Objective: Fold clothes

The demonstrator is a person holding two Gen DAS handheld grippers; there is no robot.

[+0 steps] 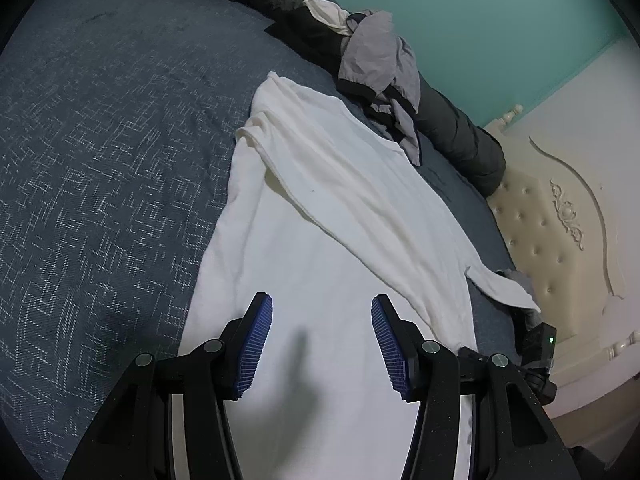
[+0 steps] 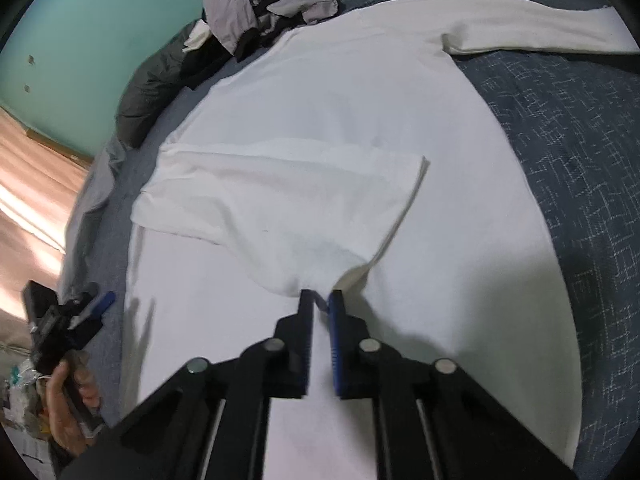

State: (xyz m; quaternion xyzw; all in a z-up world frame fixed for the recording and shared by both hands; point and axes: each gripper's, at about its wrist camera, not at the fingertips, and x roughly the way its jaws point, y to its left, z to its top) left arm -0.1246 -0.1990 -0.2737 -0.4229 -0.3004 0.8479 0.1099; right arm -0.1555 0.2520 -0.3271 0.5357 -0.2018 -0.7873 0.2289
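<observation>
left wrist view: the left gripper (image 1: 322, 340) hangs with its jaws released and nothing between them, just above the hem end of one white long-sleeved shirt (image 1: 320, 216) spread on the blue bedspread (image 1: 100, 140); the shirt's long axis runs from the jaws toward 12 o'clock, collar far, and one sleeve (image 1: 400, 216) is folded across the body, its cuff ending at about 4 o'clock of the frame. one heap of grey and dark clothes (image 1: 380, 68) lies at 1 o'clock, beyond the collar. right wrist view: the right gripper (image 2: 320, 300) is clenched on the edge of the folded-over sleeve (image 2: 280, 200), which fans out from the jaws toward 11 o'clock (the cloth is pinched right at the fingertips); the second sleeve (image 2: 540, 36) lies stretched out at 1 o'clock. the left gripper (image 2: 80, 316) shows at 9 o'clock in a hand (image 2: 68, 404). so the right hand is nearer to the sleeve, and i judge the coming fold hangs on it. count: one shirt, two sleeves, one heap, two grippers
</observation>
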